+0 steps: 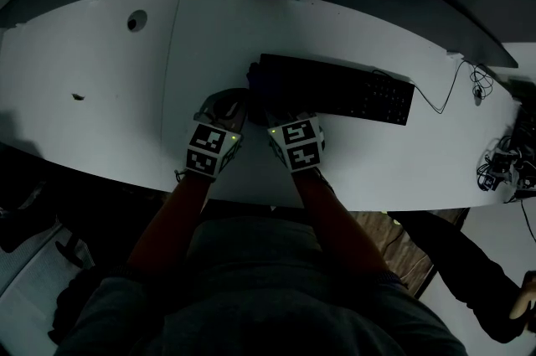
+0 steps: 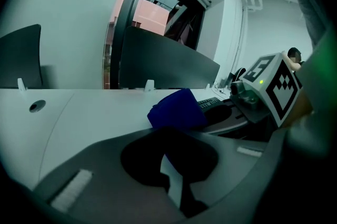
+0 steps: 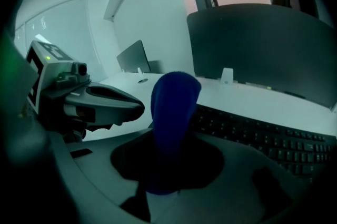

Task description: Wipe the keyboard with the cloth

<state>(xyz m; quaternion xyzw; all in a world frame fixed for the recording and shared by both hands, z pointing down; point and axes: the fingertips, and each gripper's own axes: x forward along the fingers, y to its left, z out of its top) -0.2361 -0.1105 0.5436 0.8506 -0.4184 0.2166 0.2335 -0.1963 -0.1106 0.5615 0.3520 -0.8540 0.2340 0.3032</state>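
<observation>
A black keyboard [image 1: 352, 91] lies across the middle of the white desk [image 1: 100, 111]. A dark blue cloth [image 1: 258, 83] sits bunched at the keyboard's left end. My right gripper [image 1: 280, 113] is shut on this cloth [image 3: 174, 101], which stands up from between its jaws, with the keys [image 3: 253, 133] just behind and to the right. My left gripper [image 1: 224, 106] is close beside it on the left, shut with nothing in it [image 2: 169, 133]; the cloth [image 2: 176, 108] is just past its tips. The left gripper [image 3: 138, 107] also shows in the right gripper view.
A round cable hole [image 1: 136, 21] is at the back left of the desk. The keyboard's thin wire [image 1: 444, 95] runs right toward a tangle of cables [image 1: 502, 166]. Dark partition panels [image 2: 163, 62] stand along the far edge. The near desk edge is right under my wrists.
</observation>
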